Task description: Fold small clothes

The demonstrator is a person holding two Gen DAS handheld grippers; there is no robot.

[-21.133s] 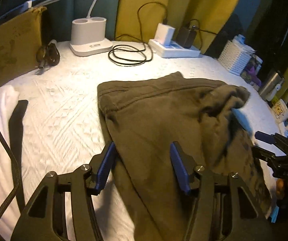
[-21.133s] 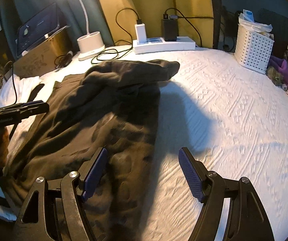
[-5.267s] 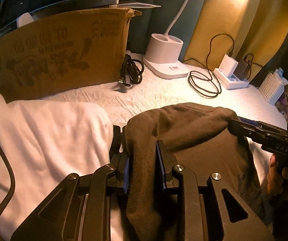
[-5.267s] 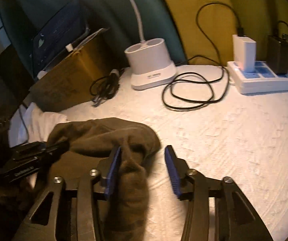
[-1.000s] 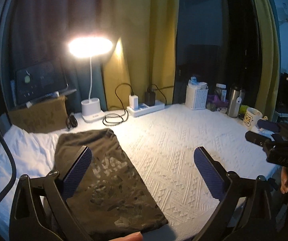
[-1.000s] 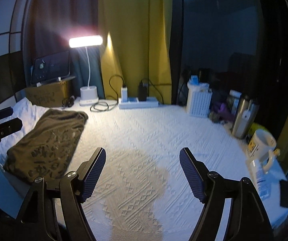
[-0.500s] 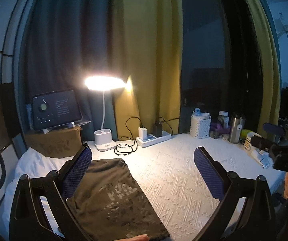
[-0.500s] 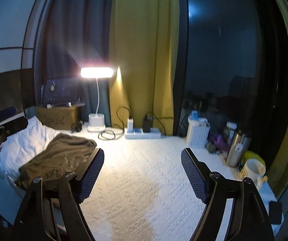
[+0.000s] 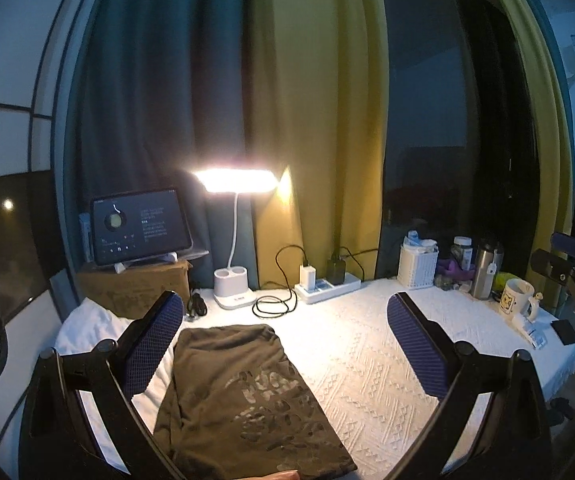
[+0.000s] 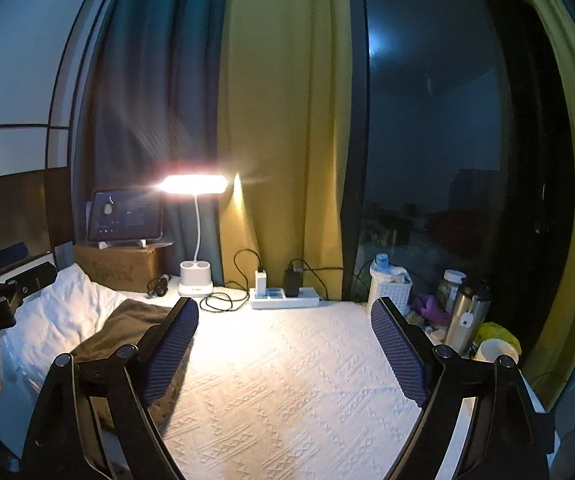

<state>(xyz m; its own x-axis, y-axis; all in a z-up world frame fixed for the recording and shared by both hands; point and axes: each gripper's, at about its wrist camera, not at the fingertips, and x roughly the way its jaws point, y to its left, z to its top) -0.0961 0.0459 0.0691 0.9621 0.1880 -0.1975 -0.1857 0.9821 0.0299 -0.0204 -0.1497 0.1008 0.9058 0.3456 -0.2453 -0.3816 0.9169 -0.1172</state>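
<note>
Both views have been lifted since a second ago. From the left wrist, the left hand-held gripper (image 9: pixel 285 336) is seen spread and empty — the folded brown garment (image 9: pixel 243 396) lies on the bed (image 9: pixel 387 360). From the right wrist, the right hand-held gripper (image 10: pixel 285 344) has just been opened wider, nothing between its jaws — folding looks done; another garment would be needed next.

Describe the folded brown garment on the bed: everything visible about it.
The brown garment is an olive-brown piece of soft, knit-looking cloth, folded into a long, flat rectangle with a darker mottled print on its top face. It lies on the white textured bedspread, its far left edge against the white pillow, and its far end points toward the desk lamp. Neither gripper touches it; a fingertip shows at its near edge in the left wrist view. The right wrist view shows only its far part.
</note>
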